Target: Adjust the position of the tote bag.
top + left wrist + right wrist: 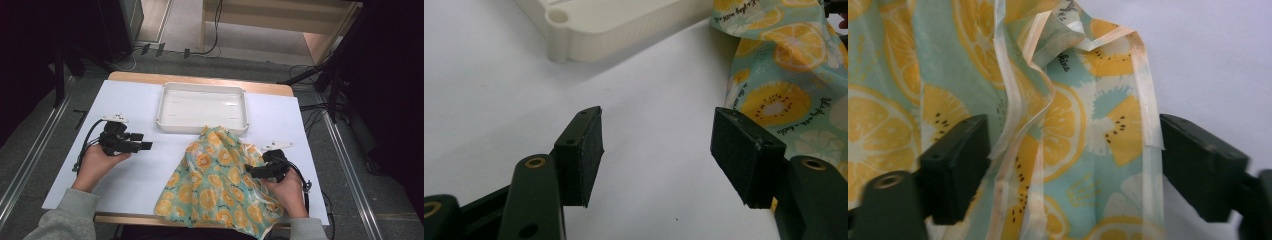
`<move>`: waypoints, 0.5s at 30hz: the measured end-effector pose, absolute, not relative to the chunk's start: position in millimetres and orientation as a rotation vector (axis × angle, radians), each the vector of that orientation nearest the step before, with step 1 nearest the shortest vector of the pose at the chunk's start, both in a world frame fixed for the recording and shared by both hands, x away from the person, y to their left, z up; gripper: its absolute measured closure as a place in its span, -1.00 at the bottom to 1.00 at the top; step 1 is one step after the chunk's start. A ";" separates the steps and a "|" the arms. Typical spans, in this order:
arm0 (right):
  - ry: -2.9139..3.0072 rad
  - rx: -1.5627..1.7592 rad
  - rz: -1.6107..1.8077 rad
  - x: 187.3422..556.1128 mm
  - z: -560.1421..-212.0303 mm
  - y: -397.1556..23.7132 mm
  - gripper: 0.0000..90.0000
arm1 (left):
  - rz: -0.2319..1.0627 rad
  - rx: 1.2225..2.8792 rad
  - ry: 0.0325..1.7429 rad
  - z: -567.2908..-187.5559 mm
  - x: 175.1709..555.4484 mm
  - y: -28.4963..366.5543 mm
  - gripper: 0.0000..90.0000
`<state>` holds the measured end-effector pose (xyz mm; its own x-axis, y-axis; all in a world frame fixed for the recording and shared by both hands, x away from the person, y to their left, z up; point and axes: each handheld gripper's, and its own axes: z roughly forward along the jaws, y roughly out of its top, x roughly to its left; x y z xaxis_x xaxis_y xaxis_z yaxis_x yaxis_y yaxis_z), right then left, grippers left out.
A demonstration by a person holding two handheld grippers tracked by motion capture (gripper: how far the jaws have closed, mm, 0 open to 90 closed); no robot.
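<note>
— White sheet (150, 170) over a wooden table top, grey floor and loose cables beyond it. What stands on the sheet?

— One container: a shallow white tray (165, 107) at the far middle of the sheet. It has a raised rim and rounded corners, and nothing lies inside it. Taking the tray as the mark and going from left to right, what comes first?

— The left gripper (145, 146), well left of the tray and nearer the person, held in the left hand (97, 162). In the left gripper view its jaws stand wide apart with only bare white sheet between them; they grip nothing. The tray's corner shows beyond them.

— And next?

— The cloth (220, 180), pale green with orange and lemon slices printed on it. It lies crumpled on the sheet just in front of the tray and to its right. Its far tip comes up to the tray's near rim; whether it rests on the rim cannot be told. Its near edge hangs over the table's front edge.

— Last?

— The right gripper (248, 173), in front of the tray's right corner, lies over the cloth's right side, held in the right hand (285, 192). In the right gripper view a folded, hemmed edge of the cloth (1068, 140) lies between the jaws. The jaws stand apart on either side of the fold and do not yet pinch it.
</note>
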<state>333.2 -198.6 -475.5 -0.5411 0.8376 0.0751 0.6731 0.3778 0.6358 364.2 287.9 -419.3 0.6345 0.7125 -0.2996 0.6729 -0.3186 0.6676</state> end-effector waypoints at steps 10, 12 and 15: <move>2.429 1.266 0.937 327.3 -471.4 -196.4 0.61 | 0.063 2.053 1.082 -419.3 364.1 287.7 -0.15; 2.454 1.278 0.958 328.3 -470.7 -197.0 0.85 | 0.063 2.054 1.081 -419.2 364.2 288.0 -0.15; 2.468 1.273 0.962 328.9 -467.2 -197.3 0.99 | 0.063 2.053 1.082 -419.1 364.3 288.4 -0.15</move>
